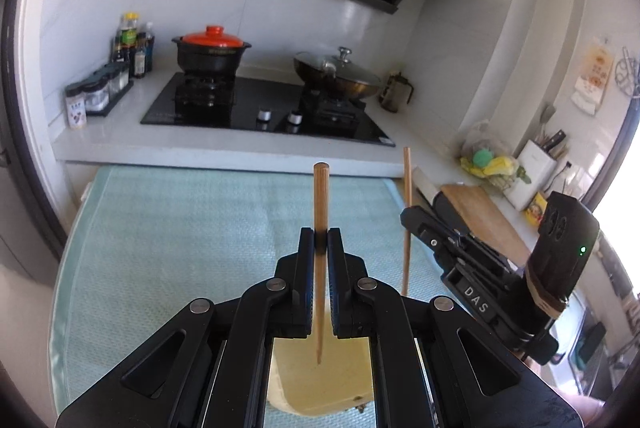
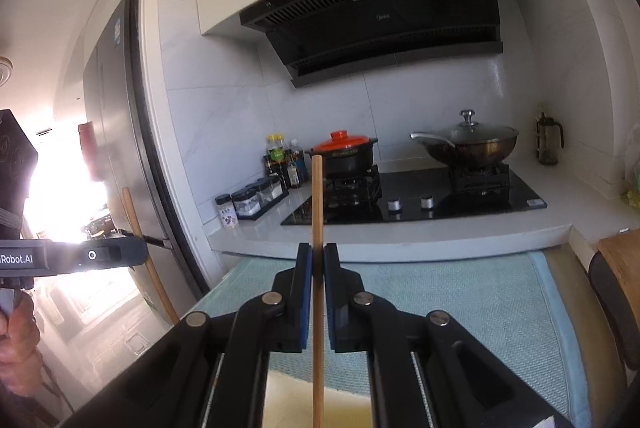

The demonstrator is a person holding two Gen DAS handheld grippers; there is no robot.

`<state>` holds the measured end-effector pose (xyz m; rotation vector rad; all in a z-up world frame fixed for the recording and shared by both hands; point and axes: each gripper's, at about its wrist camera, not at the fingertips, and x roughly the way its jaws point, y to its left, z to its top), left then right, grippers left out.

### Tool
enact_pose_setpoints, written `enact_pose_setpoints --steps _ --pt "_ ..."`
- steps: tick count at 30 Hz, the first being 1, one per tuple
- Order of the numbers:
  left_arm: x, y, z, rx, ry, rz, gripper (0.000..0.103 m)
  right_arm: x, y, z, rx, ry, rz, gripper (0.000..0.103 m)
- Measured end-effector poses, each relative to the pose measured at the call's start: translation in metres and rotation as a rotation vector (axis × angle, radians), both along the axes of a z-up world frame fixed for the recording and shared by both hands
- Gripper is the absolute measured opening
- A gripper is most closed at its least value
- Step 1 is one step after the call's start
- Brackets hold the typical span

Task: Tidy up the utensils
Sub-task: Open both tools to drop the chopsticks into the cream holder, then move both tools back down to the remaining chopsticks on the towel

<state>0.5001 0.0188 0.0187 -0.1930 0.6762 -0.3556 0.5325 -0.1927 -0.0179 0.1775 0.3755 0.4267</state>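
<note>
Bamboo is clamped in each hand-held gripper: one chopstick point(image 1: 321, 203) is pinched upright between the closed jaws of the left hand-held gripper point(image 1: 321, 242), its tip hanging over a pale yellow tray point(image 1: 344, 380) at 6 o'clock. A second chopstick point(image 2: 317, 228) is held upright by the closed right hand-held gripper point(image 2: 317, 260), which is seen at 3 o'clock in the left wrist view. Beneath both, a light blue mat point(image 1: 180, 236) is spread. Beyond, at 12 o'clock, a white desk point(image 1: 120, 131) carries a black hob point(image 1: 256, 107), a red-lidded pot point(image 1: 212, 51) and a wok point(image 1: 336, 75).
</note>
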Motion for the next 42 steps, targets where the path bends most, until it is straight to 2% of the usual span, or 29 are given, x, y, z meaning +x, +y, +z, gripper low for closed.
enact_pose_setpoints --steps 5,9,10,12,14,15,16,17,18,19,20,22,24,26,29,32,34,36,39,42 --pt "0.016 -0.014 -0.04 0.047 0.094 -0.009 0.004 0.004 -0.003 -0.04 -0.012 0.139 0.004 0.006" --pt "0.021 -0.026 -0.066 0.11 0.161 -0.007 0.006 0.006 -0.005 -0.06 -0.027 0.247 -0.003 0.007" --pt "0.02 -0.027 -0.07 0.119 0.173 0.001 0.01 0.006 -0.006 -0.064 -0.032 0.27 -0.009 0.008" --pt "0.014 -0.024 -0.07 0.118 0.18 0.01 0.025 0.005 -0.008 -0.067 -0.05 0.304 -0.022 0.01" --pt "0.002 -0.018 -0.061 0.115 0.162 0.025 0.05 0.0 -0.013 -0.062 -0.052 0.315 -0.034 0.01" --pt "-0.006 -0.014 -0.053 0.115 0.147 0.028 0.056 -0.005 -0.017 -0.056 -0.053 0.316 -0.04 0.01" --pt "-0.019 -0.01 -0.044 0.117 0.125 0.033 0.067 -0.011 -0.02 -0.048 -0.052 0.312 -0.041 0.015" --pt "-0.031 -0.006 -0.033 0.123 0.097 0.038 0.077 -0.02 -0.024 -0.038 -0.05 0.3 -0.043 0.031" --pt "-0.048 -0.001 -0.021 0.133 0.065 0.044 0.082 -0.03 -0.029 -0.027 -0.047 0.281 -0.047 0.052" --pt "-0.068 0.004 -0.009 0.15 0.027 0.052 0.092 -0.044 -0.034 -0.014 -0.046 0.257 -0.05 0.058" --pt "-0.088 0.008 0.002 0.169 -0.012 0.068 0.102 -0.059 -0.038 0.0 -0.054 0.233 -0.049 0.06" --pt "-0.135 0.018 0.019 0.211 -0.094 0.12 0.103 -0.091 -0.046 0.022 -0.086 0.208 -0.044 0.06" --pt "-0.175 0.029 0.026 0.248 -0.126 0.162 0.103 -0.129 -0.057 0.039 -0.116 0.188 -0.035 0.066" --pt "-0.209 0.039 0.019 0.266 -0.088 0.205 0.103 -0.168 -0.069 0.047 -0.146 0.169 -0.034 0.072" --pt "-0.257 0.053 -0.009 0.27 -0.062 0.23 0.103 -0.222 -0.087 0.04 -0.198 0.173 -0.042 0.074" --pt "-0.302 0.057 -0.048 0.374 -0.078 0.268 0.103 -0.273 -0.1 0.012 -0.272 0.194 -0.087 0.075" --pt "-0.324 0.057 -0.077 0.438 -0.052 0.285 0.103 -0.303 -0.106 -0.017 -0.313 0.228 -0.144 0.078" --pt "-0.338 0.06 -0.107 0.4 0.02 0.272 0.103 -0.329 -0.11 -0.051 -0.317 0.286 -0.2 0.079" --pt "-0.35 0.062 -0.146 0.297 0.143 0.273 0.102 -0.364 -0.112 -0.101 -0.302 0.341 -0.285 0.079" --pt "-0.358 0.058 -0.172 0.267 0.217 0.3 0.102 -0.384 -0.11 -0.137 -0.25 0.42 -0.313 0.079"
